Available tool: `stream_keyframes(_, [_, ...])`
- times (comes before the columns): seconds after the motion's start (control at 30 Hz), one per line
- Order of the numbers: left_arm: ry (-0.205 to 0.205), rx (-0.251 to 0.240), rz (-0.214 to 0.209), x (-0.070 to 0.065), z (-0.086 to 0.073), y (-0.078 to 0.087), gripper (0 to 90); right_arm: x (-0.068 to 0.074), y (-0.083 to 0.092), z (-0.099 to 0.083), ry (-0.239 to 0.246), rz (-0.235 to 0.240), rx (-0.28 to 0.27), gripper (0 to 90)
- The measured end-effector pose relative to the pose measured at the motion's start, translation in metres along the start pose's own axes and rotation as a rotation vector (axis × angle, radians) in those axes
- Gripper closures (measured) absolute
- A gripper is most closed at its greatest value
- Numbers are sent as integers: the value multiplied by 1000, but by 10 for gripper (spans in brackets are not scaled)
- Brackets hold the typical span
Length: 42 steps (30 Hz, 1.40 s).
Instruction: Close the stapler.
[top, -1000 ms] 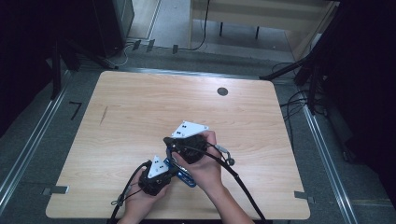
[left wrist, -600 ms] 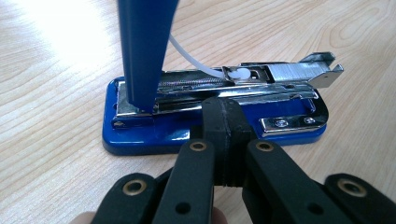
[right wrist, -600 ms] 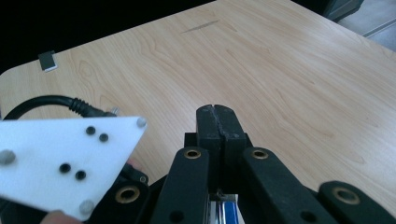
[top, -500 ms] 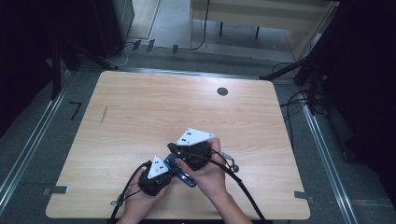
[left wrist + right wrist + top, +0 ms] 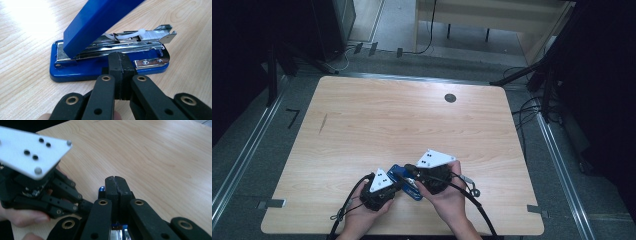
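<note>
At the near edge of the desk (image 5: 362, 115), the right gripper (image 5: 409, 169), jaws pressed together, has dropped onto the opened blue stapler (image 5: 105, 57) beside the closed left gripper (image 5: 398, 185), probably to work its magazine.

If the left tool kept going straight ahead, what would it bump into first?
Most likely the blue stapler. The left tool, jaws shut, points right at the stapler's base, with its tip at or almost against the edge; whether it already touches is hard to tell. The stapler's lid is swung up, showing the metal magazine.
</note>
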<state>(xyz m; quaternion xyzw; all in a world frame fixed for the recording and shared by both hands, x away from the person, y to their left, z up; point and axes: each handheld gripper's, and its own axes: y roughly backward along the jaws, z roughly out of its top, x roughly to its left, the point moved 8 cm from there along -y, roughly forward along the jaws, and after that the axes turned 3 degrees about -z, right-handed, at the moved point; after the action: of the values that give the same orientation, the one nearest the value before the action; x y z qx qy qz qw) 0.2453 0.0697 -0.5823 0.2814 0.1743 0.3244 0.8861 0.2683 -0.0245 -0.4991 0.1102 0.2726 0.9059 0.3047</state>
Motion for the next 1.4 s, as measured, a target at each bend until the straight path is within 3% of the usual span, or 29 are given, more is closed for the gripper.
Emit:
stream_keyframes(0.57, [-18,13,-7,-2,-1,0,900,-5,5,-46,-34,-12,43,900])
stream_keyframes(1.4, [-23,15,0,-2,-1,0,900,-5,6,-66,-79,-6,7,900])
